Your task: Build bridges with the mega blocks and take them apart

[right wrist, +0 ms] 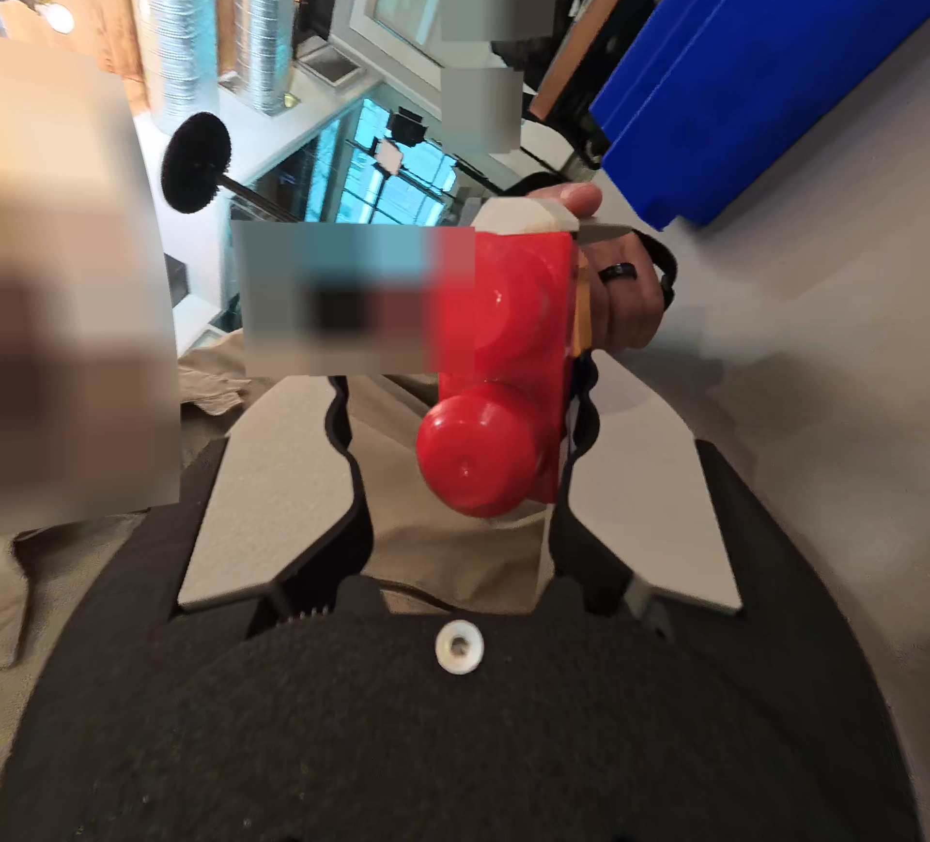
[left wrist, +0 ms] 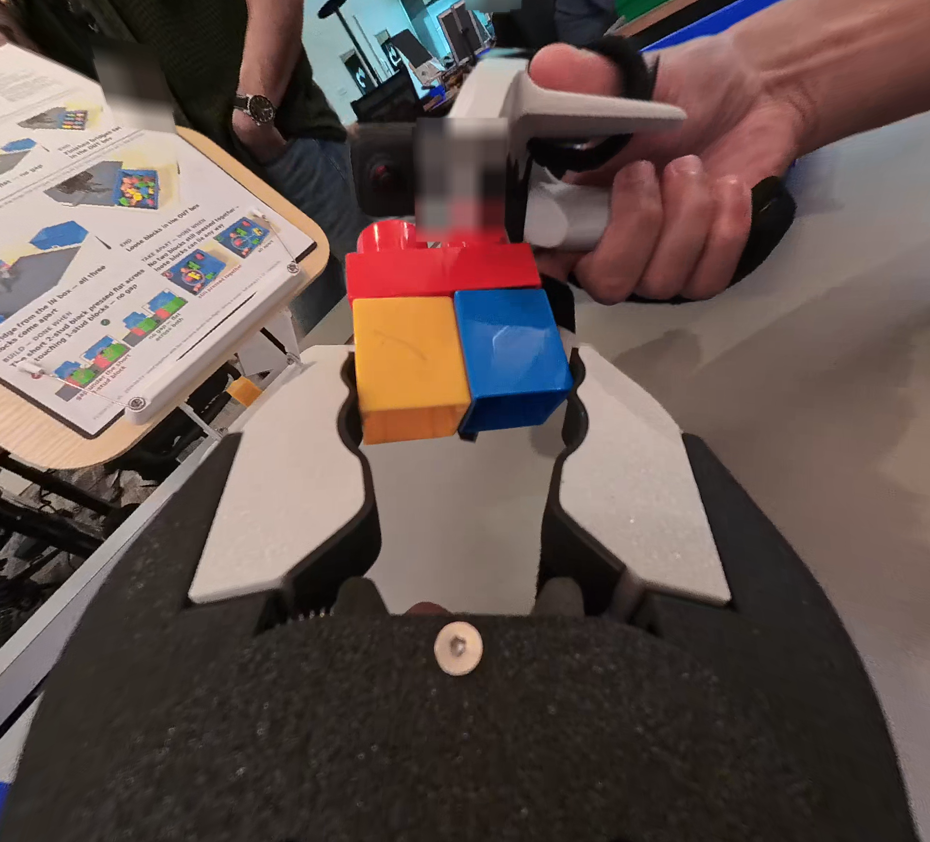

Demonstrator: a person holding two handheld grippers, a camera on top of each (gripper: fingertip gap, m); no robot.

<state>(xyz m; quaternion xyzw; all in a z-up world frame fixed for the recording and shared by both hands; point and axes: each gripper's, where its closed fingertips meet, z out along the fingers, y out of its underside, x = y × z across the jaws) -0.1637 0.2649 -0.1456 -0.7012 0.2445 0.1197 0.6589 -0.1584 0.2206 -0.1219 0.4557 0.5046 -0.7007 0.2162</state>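
Left claw [left wrist: 465, 385] is clenched on the yellow block [left wrist: 410, 355] and blue block [left wrist: 508, 345], which sit side by side under the red block [left wrist: 443, 272], the whole bridge held in the air above the grey counter [left wrist: 755, 390]. Right claw [right wrist: 460, 420] looks released, its right finger against the red block's edge, the left finger well apart. Judging by this, either the pressing-together or the pulling-apart is in hand; next, the right claw must close on the red block.

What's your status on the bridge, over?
Left gripper shut on yellow block and blue block. Right gripper open around red block. Bridge joined, off table. Nothing blocking.
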